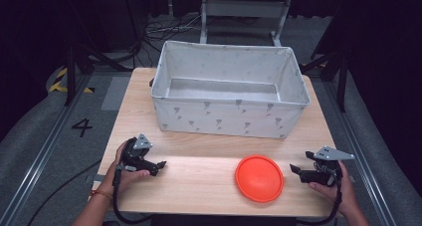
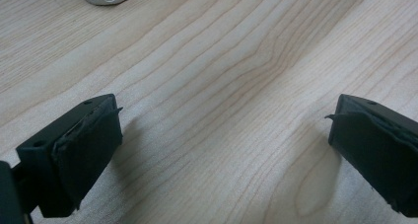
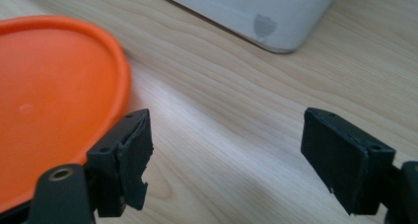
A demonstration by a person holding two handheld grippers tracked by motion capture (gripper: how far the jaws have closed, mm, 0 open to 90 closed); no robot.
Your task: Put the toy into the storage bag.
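My right gripper (image 1: 297, 170) hovers just right of the orange disc (image 1: 259, 178) on the near desk (image 1: 199, 181), fingers apart and empty. I judge I'm lining up to grasp its rim. My left gripper (image 1: 160, 165) waits, fingers apart.

A single black numeral "4" (image 1: 82, 127) is painted on the grey floor (image 1: 54, 136) left of the table (image 1: 209, 181). The grey marks printed on the fabric box (image 1: 229, 119) are small pictures, not letters.
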